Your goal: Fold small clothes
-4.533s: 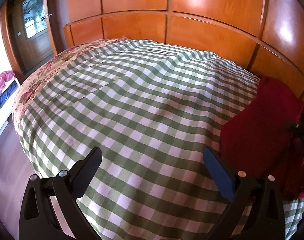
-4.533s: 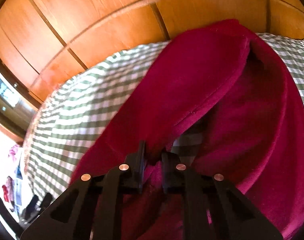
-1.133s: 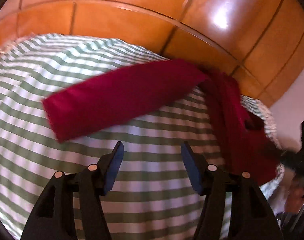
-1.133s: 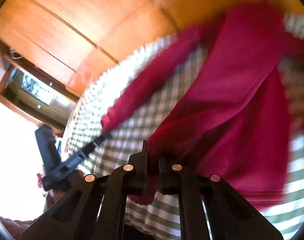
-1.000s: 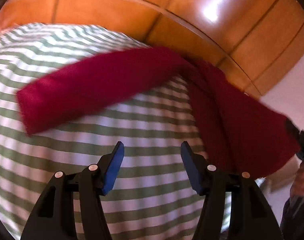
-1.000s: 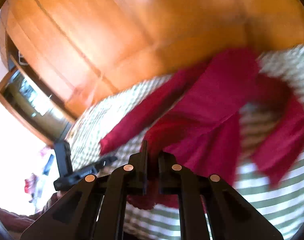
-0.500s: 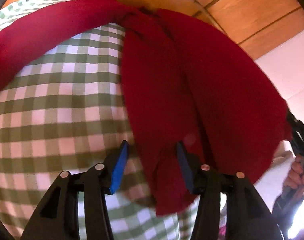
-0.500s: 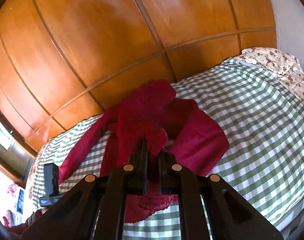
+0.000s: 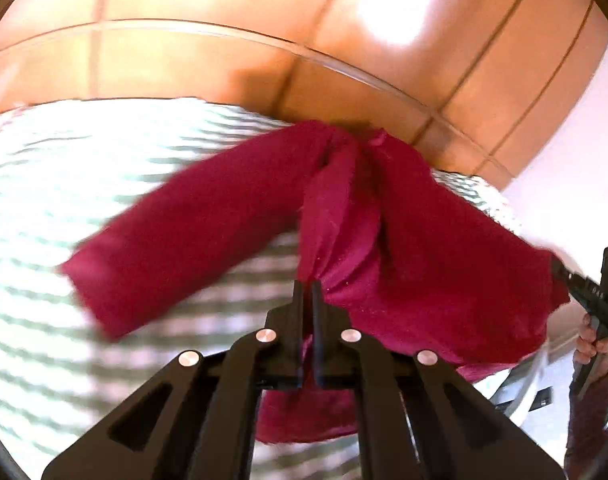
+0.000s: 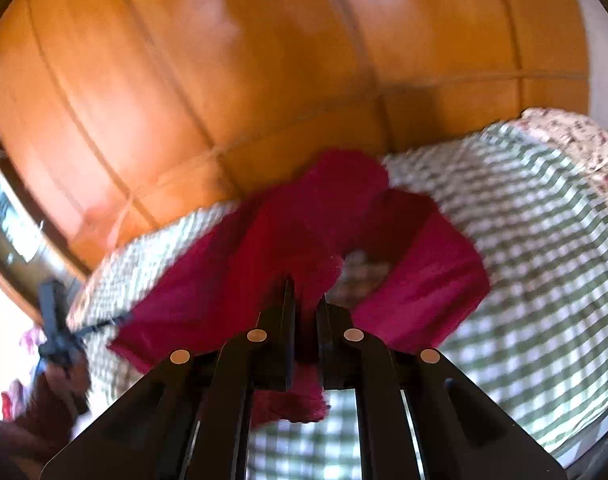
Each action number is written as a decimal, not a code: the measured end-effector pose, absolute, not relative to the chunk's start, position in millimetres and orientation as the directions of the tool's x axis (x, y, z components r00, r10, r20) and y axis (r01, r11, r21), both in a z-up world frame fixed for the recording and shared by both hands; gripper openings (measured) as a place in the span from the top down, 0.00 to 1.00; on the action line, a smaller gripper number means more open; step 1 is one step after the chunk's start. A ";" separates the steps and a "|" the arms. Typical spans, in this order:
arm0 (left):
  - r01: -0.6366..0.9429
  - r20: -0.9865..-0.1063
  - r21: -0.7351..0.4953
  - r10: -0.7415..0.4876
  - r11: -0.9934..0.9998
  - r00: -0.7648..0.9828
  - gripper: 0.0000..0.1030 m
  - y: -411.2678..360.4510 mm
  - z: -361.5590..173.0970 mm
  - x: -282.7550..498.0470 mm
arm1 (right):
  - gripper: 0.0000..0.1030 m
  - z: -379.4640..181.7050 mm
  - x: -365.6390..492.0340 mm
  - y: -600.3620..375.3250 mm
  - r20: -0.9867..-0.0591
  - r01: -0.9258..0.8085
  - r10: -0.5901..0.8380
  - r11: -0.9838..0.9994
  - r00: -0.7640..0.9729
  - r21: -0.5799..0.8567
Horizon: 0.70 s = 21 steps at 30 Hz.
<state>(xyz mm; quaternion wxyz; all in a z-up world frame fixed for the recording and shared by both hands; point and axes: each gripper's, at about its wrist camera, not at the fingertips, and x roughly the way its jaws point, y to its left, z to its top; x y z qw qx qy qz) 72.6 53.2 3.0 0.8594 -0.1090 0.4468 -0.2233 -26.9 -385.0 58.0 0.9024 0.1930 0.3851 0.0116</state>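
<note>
I judge the fold barely begun: the red garment [image 9: 404, 240] is unfolded, lifted at its near hem, its far part and one sleeve trailing on the checked bedspread [image 10: 524, 248]. My left gripper [image 9: 307, 292] is pinched on one hem corner, my right gripper [image 10: 306, 300] on the other. The bed's middle offers room to lay it flat; the wooden headboard [image 10: 223, 80] bounds the far edge.
</note>
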 end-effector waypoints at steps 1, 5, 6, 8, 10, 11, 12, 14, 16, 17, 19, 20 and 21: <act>0.267 -0.728 -0.383 -0.467 0.884 0.501 0.98 63.3 -1.5 61.9 | 0.93 44.4 -29.2 -378.0 -0.715 0.126 0.192 0.922 0.672 0.366; 0.227 -0.770 -0.372 -0.435 0.900 0.466 0.98 80.1 -29.6 25.2 | 0.93 -12.5 -42.1 -351.7 -0.833 0.128 0.187 0.948 0.521 0.292; 0.209 -0.781 -0.385 -0.438 0.899 0.445 0.98 81.4 -40.3 13.3 | 0.93 -23.8 -45.2 -349.8 -0.856 0.136 0.170 0.954 0.489 0.268; 0.200 -0.797 -0.379 -0.428 0.904 0.427 0.97 72.1 -54.7 2.7 | 0.93 -48.5 -53.4 -350.9 -0.905 0.168 0.099 0.969 0.413 0.182; 0.190 -0.804 -0.390 -0.434 0.901 0.406 0.96 63.9 -67.3 3.5 | 0.93 -58.8 -58.7 -356.5 -0.921 0.187 0.091 0.967 0.380 0.173; 0.173 -0.803 -0.403 -0.438 0.899 0.404 0.92 65.7 -69.6 3.4 | 0.93 -60.0 -60.7 -357.7 -0.922 0.184 0.100 0.966 0.373 0.180; 0.150 -0.797 -0.417 -0.441 0.896 0.413 0.84 71.0 -70.2 4.3 | 0.93 -57.7 -61.7 -357.8 -0.921 0.176 0.108 0.967 0.373 0.184; 0.085 -0.796 -0.422 -0.414 0.902 0.442 0.51 90.0 -73.2 11.3 | 0.89 -51.5 -60.7 -358.2 -0.917 0.164 0.112 0.969 0.382 0.187; -0.018 -0.797 -0.408 -0.346 0.913 0.495 0.45 115.1 -70.1 19.6 | 0.63 -42.9 -58.0 -360.0 -0.912 0.174 0.060 0.974 0.405 0.142; -0.055 -0.795 -0.404 -0.322 0.913 0.514 0.44 128.4 -67.5 23.5 | 0.46 -36.1 -55.7 -361.7 -0.902 0.189 0.034 0.974 0.430 0.127; -0.147 -0.801 -0.367 -0.232 0.918 0.552 0.42 155.8 -64.8 31.7 | 0.44 -25.5 -48.4 -358.5 -0.885 0.183 0.023 0.976 0.466 0.121; -0.199 -0.806 -0.352 -0.189 0.914 0.561 0.40 172.2 -64.5 35.1 | 0.44 -21.0 -42.7 -354.0 -0.875 0.172 0.028 0.977 0.483 0.127; -0.248 -0.810 -0.348 -0.157 0.904 0.564 0.38 185.0 -65.8 39.1 | 0.44 -18.7 -37.4 -350.6 -0.867 0.164 0.040 0.977 0.496 0.139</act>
